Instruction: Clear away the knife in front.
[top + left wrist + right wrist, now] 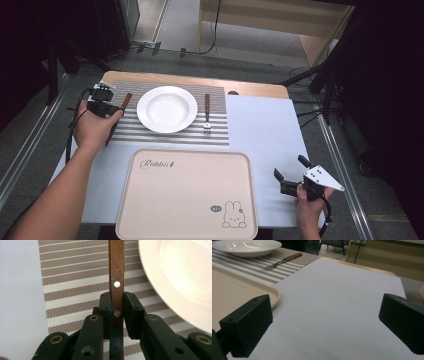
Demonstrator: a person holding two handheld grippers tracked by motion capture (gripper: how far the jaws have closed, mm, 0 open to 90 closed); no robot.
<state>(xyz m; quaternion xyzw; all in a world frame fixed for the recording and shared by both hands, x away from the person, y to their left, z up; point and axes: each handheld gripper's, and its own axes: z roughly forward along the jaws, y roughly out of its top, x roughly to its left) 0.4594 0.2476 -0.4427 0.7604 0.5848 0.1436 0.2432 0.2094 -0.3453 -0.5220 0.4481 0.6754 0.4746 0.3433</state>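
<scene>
A wooden-handled knife (126, 100) with two metal rivets (116, 270) sits left of the white plate (166, 109), over the striped placemat (170, 136). My left gripper (119, 107) is shut on the knife's handle, with both pads pressed against its sides (117, 298). The plate's rim (180, 277) curves along the right of the left gripper view. Part of the blade is hidden under my left hand. Near the front right edge of the table, my right gripper (289, 167) is open (324, 315) with nothing between its jaws.
A wooden-handled fork (206, 112) lies right of the plate on the placemat (284, 260). A beige tray (150, 200) with a rabbit print lies at the front centre, its corner (272, 293) beside my right gripper. A white sheet (260, 130) covers the right half of the table.
</scene>
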